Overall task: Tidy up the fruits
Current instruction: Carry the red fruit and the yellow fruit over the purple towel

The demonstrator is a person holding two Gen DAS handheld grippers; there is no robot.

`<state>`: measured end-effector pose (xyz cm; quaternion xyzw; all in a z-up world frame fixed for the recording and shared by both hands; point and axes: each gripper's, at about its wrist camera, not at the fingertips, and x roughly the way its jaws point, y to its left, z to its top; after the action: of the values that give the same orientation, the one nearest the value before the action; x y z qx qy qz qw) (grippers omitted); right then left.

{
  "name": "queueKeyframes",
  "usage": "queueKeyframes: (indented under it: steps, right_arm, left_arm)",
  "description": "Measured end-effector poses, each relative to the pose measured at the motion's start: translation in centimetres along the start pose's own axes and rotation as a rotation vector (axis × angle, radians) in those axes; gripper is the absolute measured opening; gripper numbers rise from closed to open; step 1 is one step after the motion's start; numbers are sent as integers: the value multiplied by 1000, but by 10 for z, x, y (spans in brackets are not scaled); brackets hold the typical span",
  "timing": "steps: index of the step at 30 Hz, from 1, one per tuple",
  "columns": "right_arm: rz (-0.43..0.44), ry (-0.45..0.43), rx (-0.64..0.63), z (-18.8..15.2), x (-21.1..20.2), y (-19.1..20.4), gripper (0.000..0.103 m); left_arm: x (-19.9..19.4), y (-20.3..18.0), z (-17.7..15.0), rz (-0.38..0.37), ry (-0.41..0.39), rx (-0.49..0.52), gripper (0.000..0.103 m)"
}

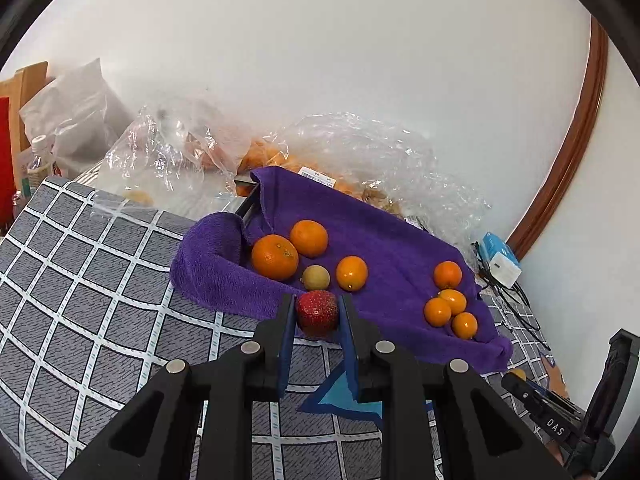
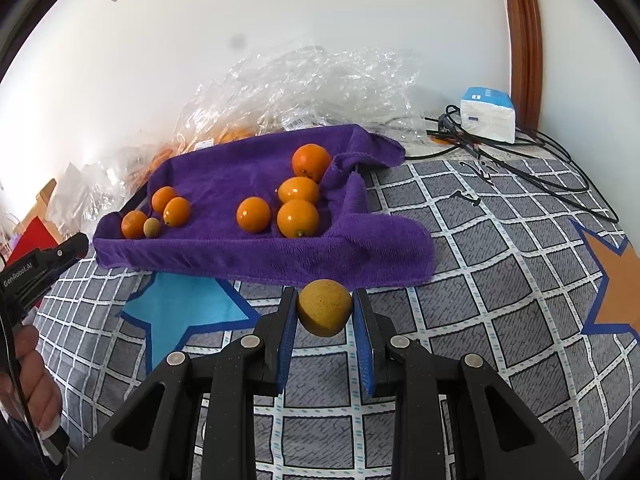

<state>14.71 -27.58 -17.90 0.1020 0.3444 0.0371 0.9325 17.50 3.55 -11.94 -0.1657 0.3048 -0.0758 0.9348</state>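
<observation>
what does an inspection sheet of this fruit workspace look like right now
surface: grey checked cover with star prints
job's things: purple towel holding two groups of orange citrus, a small tan fruit in the left group
clutter: clear plastic bags behind the towel, white and blue box
grippers: left claw shut on a red fruit; right claw shut on a yellow-brown fruit
cables: black cables by the box
surroundings: white wall, wooden frame
</observation>
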Motion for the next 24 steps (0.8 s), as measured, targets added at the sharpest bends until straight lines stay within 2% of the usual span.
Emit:
queueKeyframes:
  steps: [13,17,24]
  right_arm:
    - [3,-49,-51,33,-16,16,27]
    - [12,-54,-41,41,-14,16,27]
    - [20,-56,-37,54,-11,19,27]
  left_arm:
    - [0,13,1,14,-9,-56,21]
    - [-5,14,2,49,-42,-49,21]
    - [-4,23,4,68,-48,-74,21]
